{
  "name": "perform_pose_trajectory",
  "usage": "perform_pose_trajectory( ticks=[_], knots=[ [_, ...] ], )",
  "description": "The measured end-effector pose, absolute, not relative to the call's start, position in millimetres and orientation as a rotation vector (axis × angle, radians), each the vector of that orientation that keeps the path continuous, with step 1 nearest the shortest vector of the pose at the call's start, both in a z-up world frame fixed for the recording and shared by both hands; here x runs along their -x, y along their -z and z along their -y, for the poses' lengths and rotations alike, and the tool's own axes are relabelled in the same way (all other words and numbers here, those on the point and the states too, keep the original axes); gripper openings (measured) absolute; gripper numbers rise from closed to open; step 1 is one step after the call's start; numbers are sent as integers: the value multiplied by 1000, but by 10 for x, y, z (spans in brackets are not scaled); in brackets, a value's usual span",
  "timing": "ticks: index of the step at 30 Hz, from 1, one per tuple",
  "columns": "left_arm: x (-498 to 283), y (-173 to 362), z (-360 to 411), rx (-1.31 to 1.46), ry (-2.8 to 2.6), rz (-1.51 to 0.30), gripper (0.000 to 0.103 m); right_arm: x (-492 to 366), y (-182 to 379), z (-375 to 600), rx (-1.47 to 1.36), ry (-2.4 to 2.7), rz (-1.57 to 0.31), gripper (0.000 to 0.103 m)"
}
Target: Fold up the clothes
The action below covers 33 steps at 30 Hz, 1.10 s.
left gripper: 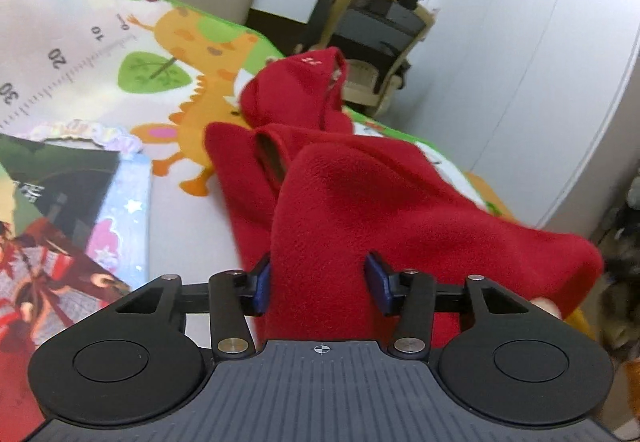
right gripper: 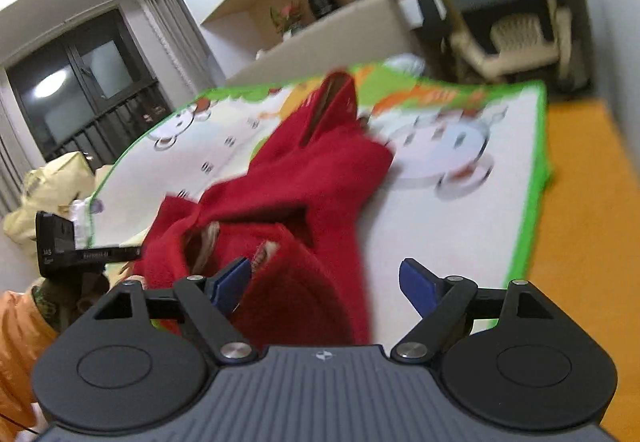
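Note:
A red fleece garment (left gripper: 360, 194) lies crumpled on a cartoon play mat (left gripper: 80, 42), its hood end farthest from me. My left gripper (left gripper: 320, 282) is shut on a thick fold of it, and the cloth fills the whole gap between the blue pads. In the right wrist view, which is motion-blurred, the same garment (right gripper: 304, 178) stretches across the mat (right gripper: 460, 202). My right gripper (right gripper: 324, 282) stands open: cloth rests against the left pad (right gripper: 232, 282), while the right pad (right gripper: 418, 286) is bare over the mat. The left gripper's body (right gripper: 56, 242) shows at the far left.
Illustrated books or posters (left gripper: 60, 222) lie on the mat at the left. A beige office chair (left gripper: 380, 22) and a desk stand beyond the mat's far edge. Orange floor (right gripper: 580, 242) borders the mat on the right. A pale bag (right gripper: 48, 182) sits at the left.

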<state>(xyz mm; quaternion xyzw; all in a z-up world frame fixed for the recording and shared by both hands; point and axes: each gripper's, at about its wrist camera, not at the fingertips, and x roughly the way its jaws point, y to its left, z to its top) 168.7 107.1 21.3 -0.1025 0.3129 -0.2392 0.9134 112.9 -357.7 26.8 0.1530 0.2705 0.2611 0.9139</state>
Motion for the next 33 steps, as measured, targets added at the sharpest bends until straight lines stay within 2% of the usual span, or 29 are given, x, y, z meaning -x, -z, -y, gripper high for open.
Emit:
perform_pose_trajectory(
  ticks=[1,2,3,4,6,10,13,15,18,20,21,22,25,27,28,29,33],
  knots=[
    [-1669,-221,-1058,202,499,-639,49,-1151,-295,3523,-294,-539,-545,72],
    [-1637,-238,-1051,194,503,-630,43,-1173,-321,3469,-273,-540,-532,42],
    [-1601,-257,-1046,188,506,-619,36,-1195,-348,3415,-253,-541,-520,29],
    [-1565,-288,-1043,180,506,-606,32,-1217,-374,3361,-232,-542,-507,24],
    [-1539,-404,-1045,171,493,-583,26,-1261,-427,3254,-190,-544,-482,20],
    [-1624,-798,-1068,128,460,-483,26,-1635,-836,3085,-102,-538,-390,19],
    [-1974,-898,-1131,140,386,-480,27,-2198,-1030,2898,-48,-507,-370,19],
    [-2244,-726,-1216,165,298,-535,32,-2631,-979,2728,-24,-485,-404,19],
    [-2647,-421,-1351,204,158,-625,37,-3293,-718,2412,46,-433,-543,22],
    [-2743,-294,-1538,308,116,-660,46,-3581,-583,2390,40,-374,-598,34],
    [-2775,-237,-1640,368,100,-674,52,-3613,-609,2479,5,-362,-582,34],
    [-2744,-244,-1730,404,105,-669,53,-3580,-683,2611,-42,-351,-538,36],
    [-2559,-406,-1910,441,167,-624,61,-3222,-953,3074,-137,-313,-357,70],
    [-2454,-495,-1979,500,275,-593,90,-2989,-1021,3250,-161,-353,-330,75],
    [-2409,-516,-1993,531,325,-583,94,-2880,-1031,3326,-181,-387,-332,82],
    [-2434,-489,-1952,538,339,-595,94,-2808,-982,3370,-214,-426,-355,86],
    [-2654,-308,-1706,523,333,-676,94,-2819,-570,3205,-263,-496,-503,86]
  ],
)
